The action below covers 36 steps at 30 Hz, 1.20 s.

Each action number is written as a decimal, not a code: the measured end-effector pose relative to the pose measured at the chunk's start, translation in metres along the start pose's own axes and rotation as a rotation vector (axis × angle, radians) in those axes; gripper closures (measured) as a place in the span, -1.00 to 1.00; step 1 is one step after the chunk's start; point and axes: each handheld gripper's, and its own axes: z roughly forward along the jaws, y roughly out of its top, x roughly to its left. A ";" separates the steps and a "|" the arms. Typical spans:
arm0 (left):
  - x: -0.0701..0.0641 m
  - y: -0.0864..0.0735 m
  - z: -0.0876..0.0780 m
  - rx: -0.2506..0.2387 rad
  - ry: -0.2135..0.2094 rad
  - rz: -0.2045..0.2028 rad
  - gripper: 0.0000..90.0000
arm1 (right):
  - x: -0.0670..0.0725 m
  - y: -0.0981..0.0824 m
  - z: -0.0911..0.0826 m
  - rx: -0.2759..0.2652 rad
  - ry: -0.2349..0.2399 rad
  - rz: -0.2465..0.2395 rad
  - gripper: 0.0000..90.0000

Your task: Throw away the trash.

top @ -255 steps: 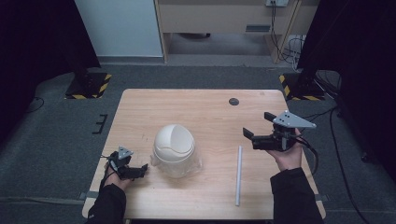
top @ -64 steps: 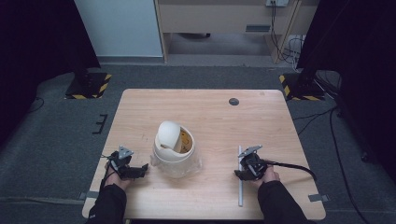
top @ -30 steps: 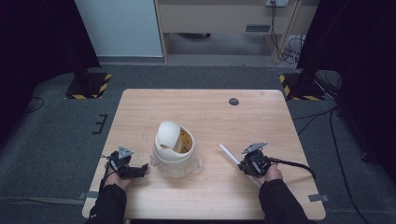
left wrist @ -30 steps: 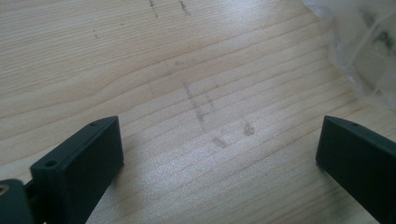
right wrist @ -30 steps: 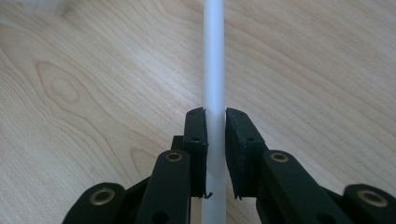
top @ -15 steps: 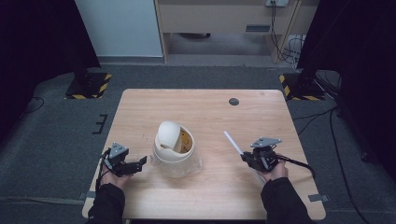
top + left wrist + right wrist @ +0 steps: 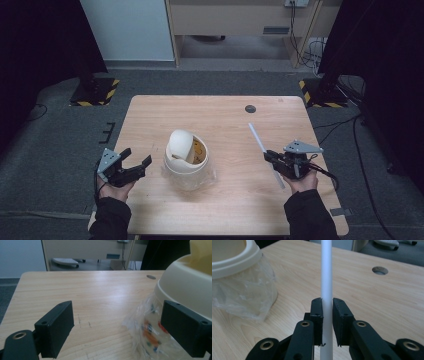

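Rod [image 7: 326, 277]: smooth white cylinder | right gripper [image 7: 327, 315]: jaws clamped | table [image 7: 220, 115]: pale woodgrain

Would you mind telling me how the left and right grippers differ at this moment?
The left gripper has its jaws wide apart and empty beside the bin; the right gripper is clamped on the white rod. The left points at the bin, the right up the table. Both are black and hand-held.

I see the right gripper [image 7: 270, 156] w/ the white rod [image 7: 259, 142] now raised off the table [image 7: 215, 107]; left gripper [image 7: 136, 161] lifted too, jaws just narrowed slightly.
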 end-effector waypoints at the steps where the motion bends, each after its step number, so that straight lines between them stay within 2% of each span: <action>1: 0.000 0.002 -0.002 -0.011 0.001 -0.001 -0.76 | 0.000 0.001 -0.001 -0.013 0.005 0.005 0.76; 6: -0.003 0.011 -0.009 -0.059 -0.003 0.001 -0.76 | 0.001 0.007 -0.006 -0.052 0.013 0.006 0.76; 7: -0.006 0.016 -0.012 -0.085 -0.008 0.007 -0.76 | 0.000 0.011 -0.010 -0.076 0.016 0.005 0.76; 8: -0.006 0.016 -0.012 -0.085 -0.008 0.007 -0.76 | 0.000 0.011 -0.010 -0.076 0.016 0.005 0.76; 9: -0.009 0.021 -0.015 -0.102 -0.022 -0.001 -0.76 | -0.001 0.015 -0.014 -0.100 0.015 0.004 0.76; 11: -0.011 0.024 -0.016 -0.112 -0.033 -0.002 -0.76 | -0.001 0.016 -0.015 -0.107 0.018 0.006 0.76; 12: -0.013 0.029 -0.019 -0.121 -0.041 0.002 -0.76 | -0.003 0.019 -0.020 -0.130 0.014 0.011 0.76; 18: -0.018 0.040 -0.023 -0.154 -0.058 0.001 -0.76 | -0.005 0.028 -0.029 -0.188 0.026 0.025 0.76; 21: -0.022 0.046 -0.026 -0.169 -0.078 -0.002 -0.76 | -0.004 0.030 -0.031 -0.200 0.033 0.025 0.75; 23: -0.028 0.053 -0.028 -0.188 -0.100 -0.014 -0.76 | -0.002 0.036 -0.031 -0.210 0.051 0.021 0.75; 28: -0.039 0.064 -0.030 -0.211 -0.133 -0.006 -0.77 | 0.002 0.046 -0.032 -0.241 0.071 0.015 0.75; 30: -0.049 0.072 -0.030 -0.230 -0.157 0.008 -0.77 | 0.006 0.052 -0.034 -0.264 0.088 0.009 0.75; 31: -0.049 0.072 -0.030 -0.230 -0.157 0.008 -0.77 | 0.006 0.052 -0.034 -0.264 0.088 0.009 0.75; 32: -0.056 0.077 -0.029 -0.235 -0.171 0.024 -0.77 | 0.008 0.056 -0.035 -0.273 0.098 0.003 0.75; 36: -0.066 0.083 -0.025 -0.248 -0.200 0.031 -0.76 | 0.012 0.060 -0.037 -0.289 0.109 -0.009 0.75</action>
